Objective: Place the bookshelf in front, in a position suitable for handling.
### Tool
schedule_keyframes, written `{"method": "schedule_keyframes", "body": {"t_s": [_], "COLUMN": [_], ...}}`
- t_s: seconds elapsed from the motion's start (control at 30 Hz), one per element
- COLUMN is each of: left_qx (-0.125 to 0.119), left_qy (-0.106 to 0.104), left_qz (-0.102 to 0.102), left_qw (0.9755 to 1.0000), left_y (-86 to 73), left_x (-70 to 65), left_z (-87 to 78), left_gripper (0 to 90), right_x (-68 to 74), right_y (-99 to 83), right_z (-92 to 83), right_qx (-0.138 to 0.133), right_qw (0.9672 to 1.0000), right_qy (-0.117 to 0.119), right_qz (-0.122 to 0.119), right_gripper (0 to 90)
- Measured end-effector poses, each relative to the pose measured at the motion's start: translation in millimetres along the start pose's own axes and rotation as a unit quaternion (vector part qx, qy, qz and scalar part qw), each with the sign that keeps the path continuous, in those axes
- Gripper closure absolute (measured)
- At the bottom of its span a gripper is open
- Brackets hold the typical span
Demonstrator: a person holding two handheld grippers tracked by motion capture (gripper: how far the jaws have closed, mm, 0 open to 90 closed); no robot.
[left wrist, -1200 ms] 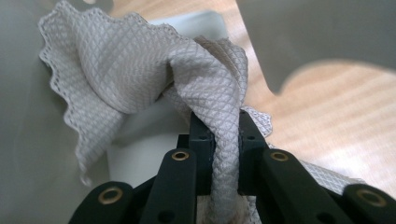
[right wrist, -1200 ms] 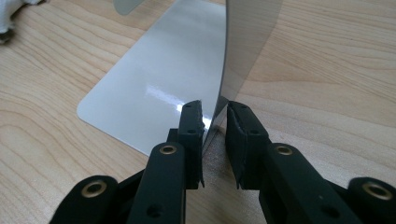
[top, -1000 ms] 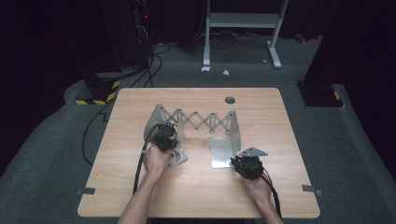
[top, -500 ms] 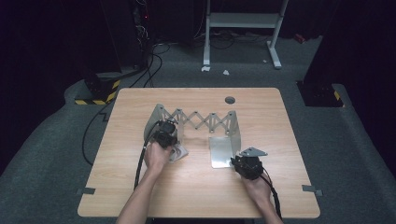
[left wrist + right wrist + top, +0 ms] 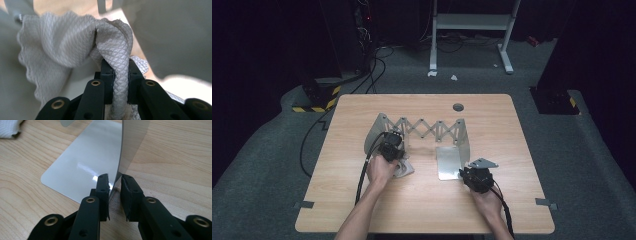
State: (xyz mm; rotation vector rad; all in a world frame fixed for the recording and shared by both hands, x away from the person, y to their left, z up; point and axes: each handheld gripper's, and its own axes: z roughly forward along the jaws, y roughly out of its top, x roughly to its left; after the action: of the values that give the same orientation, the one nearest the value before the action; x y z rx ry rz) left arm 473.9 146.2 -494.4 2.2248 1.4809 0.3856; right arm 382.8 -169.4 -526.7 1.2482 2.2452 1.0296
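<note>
1. On the wooden table (image 5: 422,200) no brand, label or readable writing shows on any item; the metal and the cloth are both plain.
2. At the person's left, the left gripper (image 5: 116,72) has its jaws pressed onto a fold of grey quilted cloth (image 5: 62,42), which bunches up right ahead of the jaws and rises between them.
3. From the high view, that cloth (image 5: 404,169) lies on the table at the left gripper (image 5: 391,150), beside the left end plate of the expanding metal bookend rack (image 5: 432,129).
4. At the person's right, the right gripper (image 5: 115,185) straddles the near edge of the rack's upright right end plate (image 5: 132,140); its jaws are close together with the thin plate between them, pinching it.
5. Flat on the wood just left of that upright plate lies its shiny base plate (image 5: 82,167).
6. From the high view, the right gripper (image 5: 476,176) sits at the near right corner of the rack, well apart from the cloth.
</note>
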Motion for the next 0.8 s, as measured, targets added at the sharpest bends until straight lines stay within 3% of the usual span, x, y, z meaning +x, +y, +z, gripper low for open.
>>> {"method": "schedule_keyframes", "body": {"t_s": [0.13,0.23,0.33,0.47,0.57,0.8], "left_qx": [-0.013,-0.017,-0.003,-0.003,-0.011,-0.025], "left_qy": [0.01,0.017,0.016,0.028,0.037,0.056], "left_qz": [-0.005,-0.003,-0.002,0.006,0.018,0.013], "left_qw": [0.9998,0.9997,0.9999,0.9996,0.9991,0.9981], "left_y": [-3.6,-19.1,-36.9,-50.4,-39.8,-16.8], "left_x": [1.2,-0.9,0.5,3.1,0.5,6.7], "left_z": [1.4,-6.4,-18.5,-26.3,-20.8,-4.4], "left_gripper": [79.6,79.7,79.7,79.7,79.7,79.6], "right_x": [0.2,0.4,0.6,1.3,1.6,1.8], "right_y": [-0.1,-0.1,-0.1,0.1,0.3,0.2], "right_z": [0.0,0.0,0.0,0.2,0.4,0.5], "right_qx": [0.0,0.0,0.0,0.0,-0.001,-0.001], "right_qw": [1.0,1.0,1.0,1.0,1.0,1.0], "right_qy": [-0.001,-0.002,-0.003,-0.004,-0.005,-0.007], "right_qz": [-0.001,-0.001,-0.001,-0.001,-0.001,-0.003], "right_gripper": [77.2,77.2,77.3,77.6,77.6,77.6]}}
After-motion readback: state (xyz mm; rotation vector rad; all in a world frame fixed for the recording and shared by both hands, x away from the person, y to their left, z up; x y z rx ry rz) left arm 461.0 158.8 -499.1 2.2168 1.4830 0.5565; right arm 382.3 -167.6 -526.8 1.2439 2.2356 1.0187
